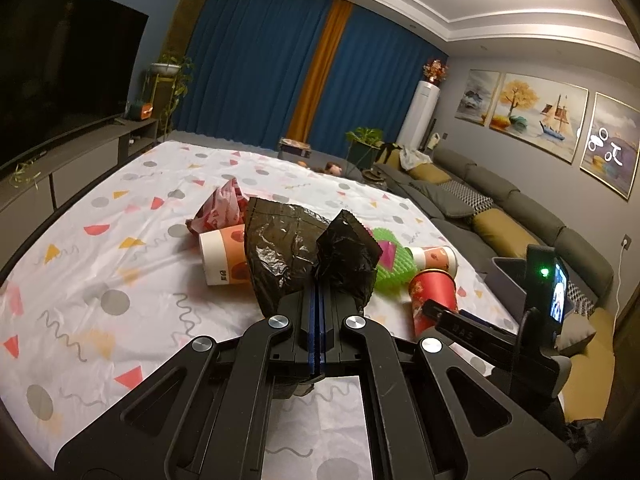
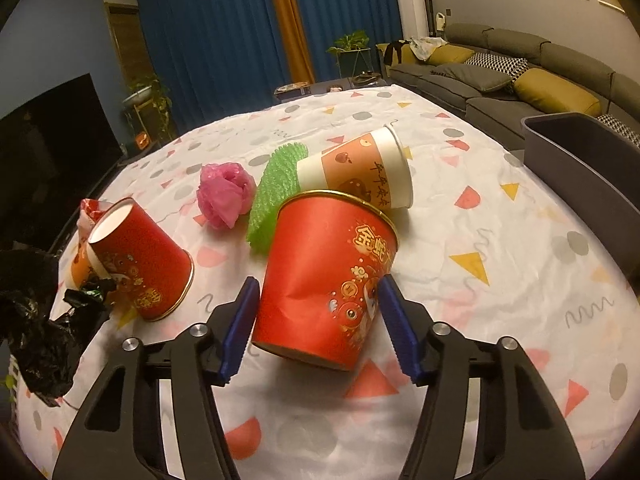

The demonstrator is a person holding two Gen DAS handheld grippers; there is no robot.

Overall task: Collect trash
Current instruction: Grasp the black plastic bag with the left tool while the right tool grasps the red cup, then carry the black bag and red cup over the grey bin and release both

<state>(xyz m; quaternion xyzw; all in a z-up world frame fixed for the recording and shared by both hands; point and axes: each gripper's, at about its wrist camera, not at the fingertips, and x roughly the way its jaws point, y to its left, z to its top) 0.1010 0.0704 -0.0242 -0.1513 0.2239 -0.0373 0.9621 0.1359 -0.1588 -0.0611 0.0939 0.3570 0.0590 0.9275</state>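
1. The step in hand looks like picking up 1 piece of trash: the right gripper (image 2: 316,320) straddles the near red cup (image 2: 326,276), which lies on its side on the patterned tablecloth (image 2: 500,264) with its gold rim pointing away. The blue pads sit at the cup's 2 flanks and the wall shows a dent low on the left, so the jaws appear to be grasping the cup, though the grip may not be firm yet.
2. The left gripper (image 1: 318,296) is clenched on the edge of a black trash bag (image 1: 288,248), which it holds up to the left of the red cup.
3. Other trash lies around that cup: a green spiky mat (image 2: 276,192) and a white-and-orange cup (image 2: 360,172) touch it just behind, a pink crumpled bag (image 2: 226,194) lies behind and to its left, and a 2nd red cup (image 2: 140,256) lies well to its left, near the bag.
4. The next move, as a judgement, calls for a firm squeeze without crushing the thin paper wall, a lift clear of the mat and the white cup, then a carry left to the bag's mouth.
5. A grey bin (image 2: 580,160) stands at the table edge well to the cup's right. The cloth in front of the cup and to its right is open, which leaves room to lift and swing.
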